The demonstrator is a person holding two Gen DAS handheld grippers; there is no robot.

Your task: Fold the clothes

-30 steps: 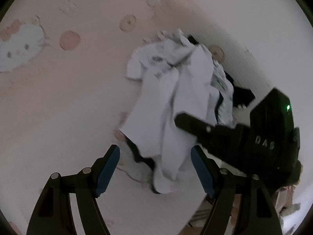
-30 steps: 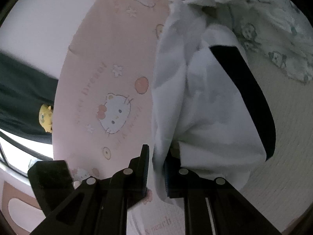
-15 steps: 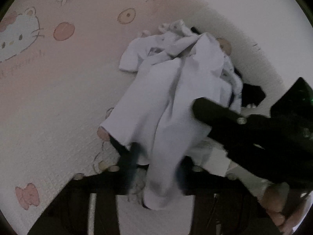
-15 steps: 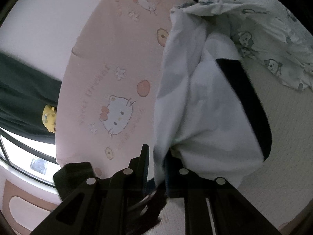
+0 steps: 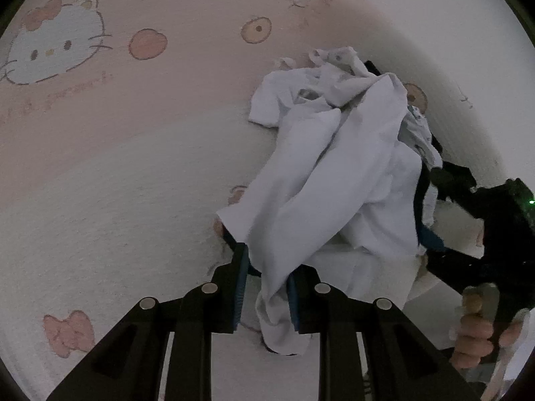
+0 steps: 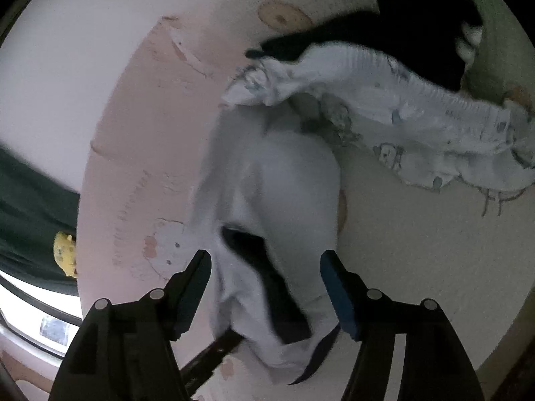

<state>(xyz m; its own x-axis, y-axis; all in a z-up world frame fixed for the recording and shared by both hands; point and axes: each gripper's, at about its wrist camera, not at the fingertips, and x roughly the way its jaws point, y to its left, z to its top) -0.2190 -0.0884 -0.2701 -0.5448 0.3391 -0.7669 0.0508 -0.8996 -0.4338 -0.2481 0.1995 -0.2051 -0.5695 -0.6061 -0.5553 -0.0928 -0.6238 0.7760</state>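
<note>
A crumpled white garment [image 5: 334, 173] with a black stripe lies on the pink cartoon-cat mat [image 5: 117, 167]. My left gripper [image 5: 265, 287] is closing, and its blue pads pinch the garment's lower hanging corner. In the right wrist view the same white garment [image 6: 267, 193] sags between and below the fingers of my right gripper [image 6: 265, 277]. Those jaws are opening wide and the pads do not touch the cloth. A hand [image 5: 474, 337] holds the right gripper's handle at the left view's right edge.
A pale printed garment [image 6: 418, 133] and a black one [image 6: 418, 16] lie beyond the white one. The mat's edge [image 6: 100, 140] curves at the left, with a yellow toy [image 6: 65, 254] and dark cloth past it. Bare mat spreads left of the pile [image 5: 100, 217].
My left gripper has come down and shut on the white garment's lower corner. My right gripper, which was shut on the cloth, has spread its jaws and let it go.
</note>
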